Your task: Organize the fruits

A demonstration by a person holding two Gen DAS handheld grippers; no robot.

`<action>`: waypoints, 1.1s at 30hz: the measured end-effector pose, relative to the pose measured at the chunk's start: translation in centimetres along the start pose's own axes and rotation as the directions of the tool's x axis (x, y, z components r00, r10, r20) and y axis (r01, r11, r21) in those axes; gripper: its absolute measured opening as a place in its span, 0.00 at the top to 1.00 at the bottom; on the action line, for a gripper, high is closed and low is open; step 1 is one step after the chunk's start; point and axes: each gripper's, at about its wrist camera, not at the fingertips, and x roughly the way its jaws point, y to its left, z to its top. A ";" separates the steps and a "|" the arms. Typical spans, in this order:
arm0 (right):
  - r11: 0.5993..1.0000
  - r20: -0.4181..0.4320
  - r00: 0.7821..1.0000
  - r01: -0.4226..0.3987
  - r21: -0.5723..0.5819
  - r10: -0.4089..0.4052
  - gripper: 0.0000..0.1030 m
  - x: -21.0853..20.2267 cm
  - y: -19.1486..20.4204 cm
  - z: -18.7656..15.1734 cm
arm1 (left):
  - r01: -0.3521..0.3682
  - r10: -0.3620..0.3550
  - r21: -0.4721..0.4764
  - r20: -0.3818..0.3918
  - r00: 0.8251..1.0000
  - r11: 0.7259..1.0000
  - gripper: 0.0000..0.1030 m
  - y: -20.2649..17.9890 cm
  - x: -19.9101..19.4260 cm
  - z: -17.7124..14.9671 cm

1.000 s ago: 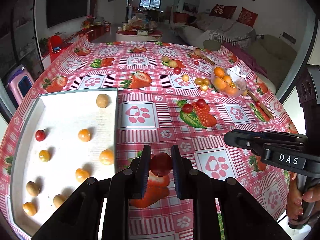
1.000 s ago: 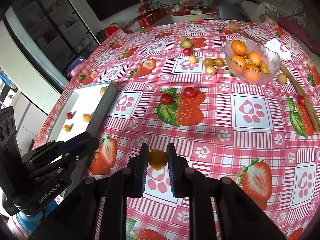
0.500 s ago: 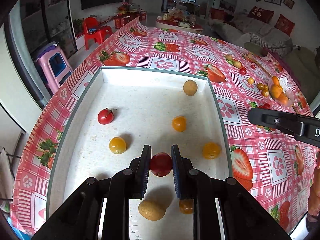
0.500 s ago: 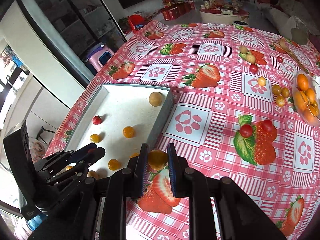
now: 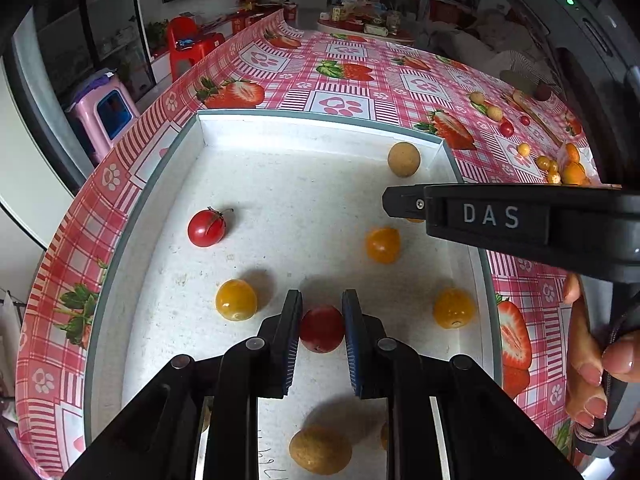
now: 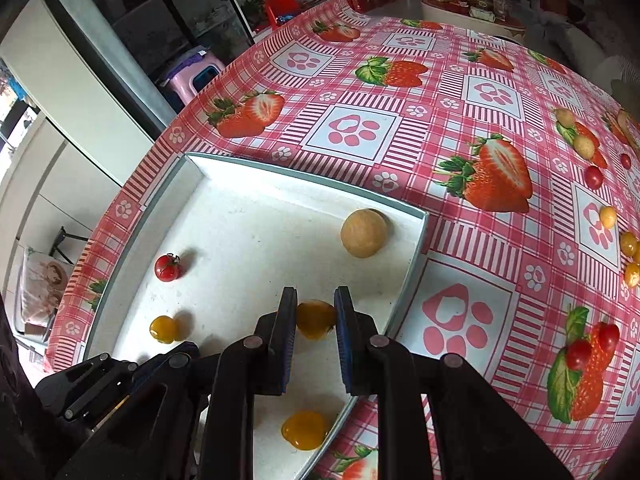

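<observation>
My left gripper (image 5: 321, 322) is shut on a red cherry tomato (image 5: 322, 329), low over the white tray (image 5: 248, 128). My right gripper (image 6: 316, 318) is shut on a yellow-orange tomato (image 6: 315, 319) above the tray's (image 6: 280, 174) right part; its finger (image 5: 480, 216) crosses the left wrist view. Inside the tray lie a red tomato with a stem (image 5: 206, 228), several yellow and orange tomatoes (image 5: 236, 300) and tan round fruits (image 5: 404, 159). The left gripper body (image 6: 100, 384) shows at the bottom left of the right wrist view.
More loose fruit lies on the strawberry-print tablecloth (image 6: 460, 92) to the right: red tomatoes (image 6: 592, 344), yellow ones (image 6: 628, 244), tan ones (image 6: 584, 146). Oranges (image 5: 574, 170) sit far right. A person's hand (image 5: 588, 368) grips the right tool. The table edge and a pink stool (image 5: 104, 112) lie left.
Both grippers travelled left from over the tablecloth to over the tray, each still holding its fruit. The right gripper crossed the tray's right wall in the last half second.
</observation>
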 end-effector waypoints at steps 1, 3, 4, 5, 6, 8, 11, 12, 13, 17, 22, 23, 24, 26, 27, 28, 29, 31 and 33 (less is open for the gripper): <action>1.000 -0.005 1.000 0.003 -0.006 -0.003 0.80 0.4 0.1 0.0 | -0.001 0.001 0.000 0.001 1.000 1.000 0.79 0.0 0.0 0.0; 0.999 -0.007 1.000 0.025 -0.035 -0.025 0.79 0.8 0.7 0.2 | -0.001 0.001 0.000 0.000 1.000 1.000 0.79 0.0 0.0 0.0; 0.998 -0.011 0.999 0.032 -0.047 -0.032 0.79 1.1 1.0 0.3 | -0.003 0.003 -0.001 -0.001 1.000 1.000 0.79 0.0 0.0 0.0; 0.998 -0.020 0.999 0.036 -0.058 -0.037 0.79 1.3 1.2 0.3 | -0.005 0.005 -0.001 -0.002 1.000 1.000 0.79 0.0 0.0 0.0; 0.997 -0.027 0.999 0.037 -0.067 -0.039 0.79 1.6 1.4 0.3 | -0.006 0.006 -0.001 -0.003 1.000 1.000 0.79 0.0 0.0 0.0; 0.996 -0.022 0.999 0.047 -0.078 -0.049 0.75 1.6 1.6 0.3 | -0.011 0.011 -0.002 -0.004 1.000 1.000 0.78 0.0 0.0 0.0; 0.998 -0.028 0.999 0.019 -0.053 -0.020 0.65 1.1 1.3 0.5 | -0.008 0.008 -0.009 -0.001 1.000 1.000 0.35 0.2 -0.3 -0.1; 0.999 -0.019 1.000 0.014 -0.044 -0.015 0.61 0.7 1.2 0.5 | -0.014 0.015 -0.015 0.021 1.000 1.000 0.25 0.3 -0.6 -0.2; 0.999 -0.005 1.000 0.011 -0.036 -0.011 0.54 0.1 1.1 0.4 | -0.029 0.030 -0.015 0.052 0.998 0.999 0.22 0.3 -1.2 -0.3; 1.000 0.052 0.999 -0.007 -0.011 0.007 0.30 -2.9 0.7 0.1 | -0.008 0.009 -0.019 0.076 0.997 1.000 0.22 0.4 -2.4 -0.4; 1.000 0.074 0.997 0.026 -0.007 -0.025 0.21 -6.1 0.3 -2.0 | -0.021 0.026 -0.052 0.090 0.996 0.998 0.22 0.7 -4.0 -1.1; 0.999 0.072 0.997 0.032 -0.005 -0.032 0.19 -6.6 0.2 -2.6 | -0.022 0.027 -0.065 0.085 0.996 0.998 0.22 0.9 -4.2 -1.3; 0.999 0.069 0.997 0.037 -0.001 -0.037 0.18 -7.1 0.1 -3.2 | -0.026 0.032 -0.076 0.082 0.996 0.997 0.22 1.0 -4.5 -1.5; 0.999 0.067 0.997 0.042 0.005 -0.042 0.13 -8.0 -0.2 -4.5 | -0.029 0.037 -0.088 0.086 0.996 0.996 0.01 1.0 -5.1 -2.1; 0.999 0.070 0.996 0.050 0.006 -0.050 0.11 -8.5 -0.2 -5.2 | -0.033 0.043 -0.095 0.102 0.994 0.995 0.00 1.0 -5.7 -2.5; 0.998 0.075 0.996 0.058 0.006 -0.058 0.04 -8.9 -0.2 -5.9 | -0.033 0.044 -0.093 0.116 0.992 0.995 0.00 0.9 -6.3 -2.9; 0.998 0.075 0.995 0.065 0.003 -0.065 0.00 -9.4 -0.2 -6.7 | -0.041 0.051 -0.089 0.123 0.991 0.995 0.00 0.7 -6.7 -3.3; 0.997 0.079 0.994 0.081 -0.008 -0.080 0.00 -10.1 0.1 -8.0 | -0.062 0.072 -0.083 0.127 0.989 0.995 0.00 0.2 -7.5 -4.1; 0.994 0.083 0.991 0.104 -0.026 -0.102 0.00 -10.6 0.5 -9.2 | -0.087 0.096 -0.077 0.126 0.987 0.993 0.00 -0.3 -8.0 -4.8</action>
